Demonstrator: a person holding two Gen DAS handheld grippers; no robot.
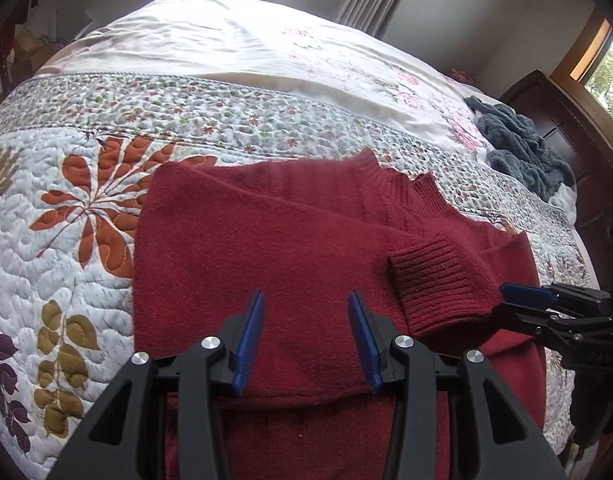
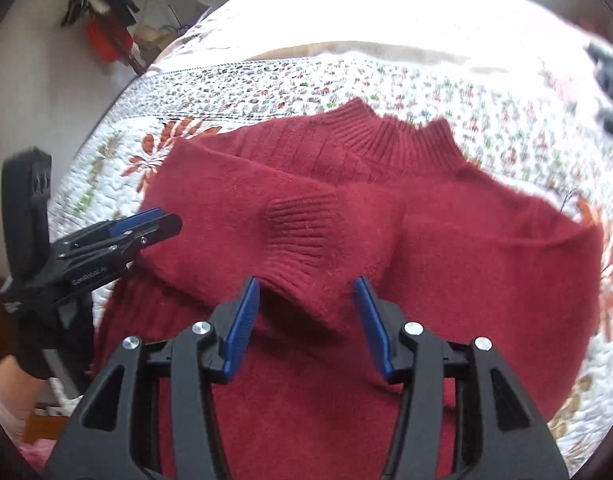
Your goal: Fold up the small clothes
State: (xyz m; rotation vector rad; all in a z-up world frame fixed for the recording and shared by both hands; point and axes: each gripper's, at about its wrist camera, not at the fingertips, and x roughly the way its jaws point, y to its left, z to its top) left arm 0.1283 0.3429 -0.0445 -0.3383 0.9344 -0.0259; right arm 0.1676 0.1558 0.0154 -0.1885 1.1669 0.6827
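Note:
A dark red knit sweater (image 1: 266, 248) lies flat on the quilted bed, collar (image 1: 390, 178) toward the far side. One sleeve is folded across the chest, and its ribbed cuff (image 1: 438, 288) rests on the body. My left gripper (image 1: 306, 304) hovers open over the sweater's left part, nothing between its blue pads. In the right wrist view the sweater (image 2: 446, 264) fills the middle, and my right gripper (image 2: 306, 292) stands open just above the ribbed cuff (image 2: 298, 236). Each gripper shows in the other's view: the right gripper (image 1: 522, 296) at the cuff's right, the left gripper (image 2: 146, 220) at the sweater's left edge.
The bed carries a white quilt (image 1: 46, 240) with orange and brown leaf prints and a floral band. A grey fleece garment (image 1: 522, 148) lies at the far right near a dark wooden headboard (image 1: 566, 120). A gloved hand (image 2: 34, 344) holds the left gripper. Curtain and window are behind.

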